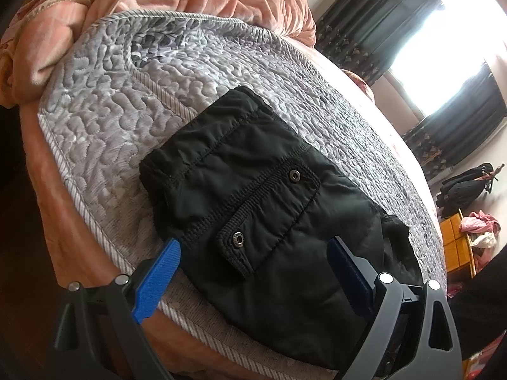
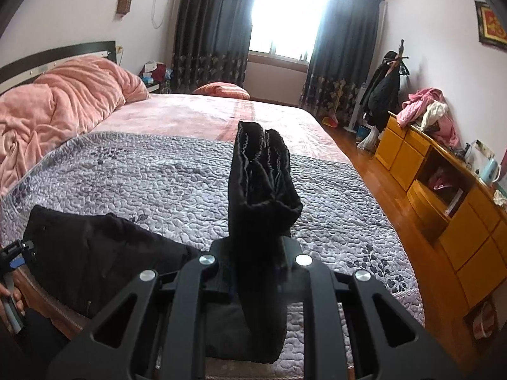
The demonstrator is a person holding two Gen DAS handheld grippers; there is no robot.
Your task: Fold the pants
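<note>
While its blue fingers (image 1: 164,272) stand wide apart, the left gripper (image 1: 253,266) hovers low over the near edge of the bed, straddling the waist end of the black pants (image 1: 253,202) without pinching anything. One finger sits just off the cloth's edge over the quilt's striped border; the other rests against or just above the cloth, and which of the two cannot be told. Between them lies a pocket flap with a metal snap (image 1: 238,239), and a second snap (image 1: 294,175) shows farther along the same flap seam.

Seen from the right wrist, the right gripper (image 2: 258,253) has its fingers closed on the leg end of the pants (image 2: 263,196), which rises as a thick, upright bundle of stacked layers above the fingers. The remaining cloth trails down to the left and lies flat on the grey quilted bedspread (image 2: 158,177), where the left gripper (image 2: 16,259) appears at the frame's edge.

Beyond the bedspread, a pink sheet (image 2: 206,114) covers the bed and a rumpled pink blanket (image 2: 63,101) is heaped toward the headboard. Dark curtains (image 2: 212,25) frame a bright window. Along the right wall stands a yellow wooden dresser (image 2: 443,196) with pink clothes (image 2: 424,107) piled on it.
</note>
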